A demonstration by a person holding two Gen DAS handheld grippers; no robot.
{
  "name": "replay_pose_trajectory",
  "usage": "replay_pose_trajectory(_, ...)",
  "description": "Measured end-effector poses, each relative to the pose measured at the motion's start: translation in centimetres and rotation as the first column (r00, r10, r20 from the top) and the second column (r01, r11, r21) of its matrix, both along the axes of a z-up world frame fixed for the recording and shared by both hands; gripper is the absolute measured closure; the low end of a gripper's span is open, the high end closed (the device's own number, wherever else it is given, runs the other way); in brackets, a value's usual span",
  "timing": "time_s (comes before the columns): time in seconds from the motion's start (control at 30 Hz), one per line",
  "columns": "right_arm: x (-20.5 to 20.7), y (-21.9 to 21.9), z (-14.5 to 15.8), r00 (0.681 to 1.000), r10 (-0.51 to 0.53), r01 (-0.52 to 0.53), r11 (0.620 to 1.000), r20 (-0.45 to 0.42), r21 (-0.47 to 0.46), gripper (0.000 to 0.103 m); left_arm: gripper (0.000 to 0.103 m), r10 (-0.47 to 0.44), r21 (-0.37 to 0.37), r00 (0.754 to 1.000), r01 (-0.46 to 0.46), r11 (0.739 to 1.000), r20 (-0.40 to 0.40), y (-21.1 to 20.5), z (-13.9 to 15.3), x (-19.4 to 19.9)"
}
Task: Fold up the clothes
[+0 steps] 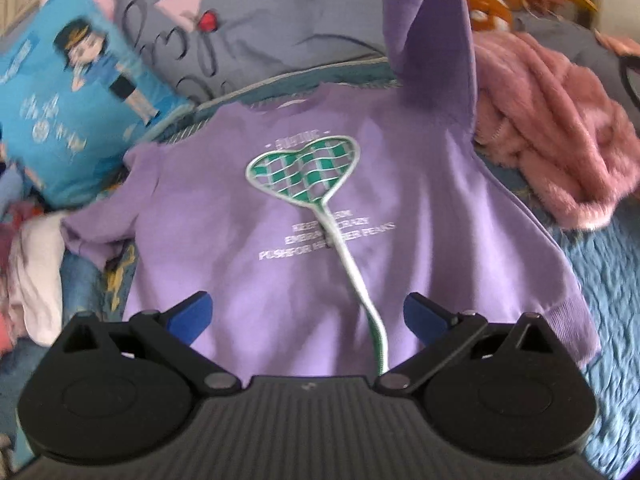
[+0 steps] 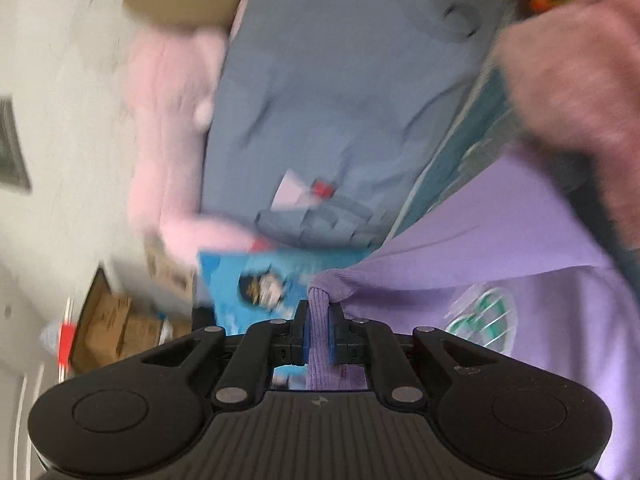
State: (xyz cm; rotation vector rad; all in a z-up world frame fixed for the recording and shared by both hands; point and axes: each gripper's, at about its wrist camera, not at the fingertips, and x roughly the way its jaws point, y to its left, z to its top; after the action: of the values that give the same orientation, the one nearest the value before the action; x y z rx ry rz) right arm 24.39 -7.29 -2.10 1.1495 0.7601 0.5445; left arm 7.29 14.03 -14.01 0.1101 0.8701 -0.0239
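purple sweatshirt (image 1: 304, 240) flat, neck far side

Bed piled with soft things, pale wall behind
Blue quilted bedspread (image 1: 612, 280) under a blue cartoon cushion (image 1: 76, 92); cardboard boxes (image 2: 120, 328) stacked against the white wall (image 2: 72, 100)

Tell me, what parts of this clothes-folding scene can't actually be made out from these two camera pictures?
- Left wrist view: the purple sweatshirt hem hides behind the left gripper body; its small printed lettering is too blurred to read fully.
- Left wrist view: the raised sleeve is cut off by the top edge.
- Right wrist view: motion blur smears the blue cartoon pillow; the cuff end hides inside the right gripper.
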Motion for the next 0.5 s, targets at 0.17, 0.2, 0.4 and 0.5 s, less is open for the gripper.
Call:
replay_pose_trajectory(0.17, -0.4, 5.8, -1.4, 0.975, 0.219, -0.222, 0.971, -0.033, -0.09, 0.094, 0.0, 0.207, -0.054, 0.976, -0.211, 0.976, -0.069, 5.0, -0.6, 1.3)
replay_pose_trajectory(0.2, -0.9, 6.7, -2.6, 0.966, 0.25, -0.256, 0.961, -0.068, -0.104, 0.094, 0.0, 0.258, -0.047, 0.963, -0.262, 0.964, -0.082, 6.0, -0.7, 1.4)
replay_pose_trajectory(0.4, -4.2, 7.6, -13.5, 0.94, 0.187, -0.229, 0.966, -0.285, -0.122, 0.094, 0.0, 0.441, 0.028, 0.892, -0.441, 0.897, -0.099, 10.1, -1.2, 1.2)
replay_pose_trajectory(0.5, -6.4, 7.3, -16.4, 0.931, 0.165, -0.192, 0.98, -0.325, -0.051, 0.094, 0.0, 0.446, 0.02, 0.889, -0.446, 0.895, -0.106, 10.7, -1.2, 1.0)
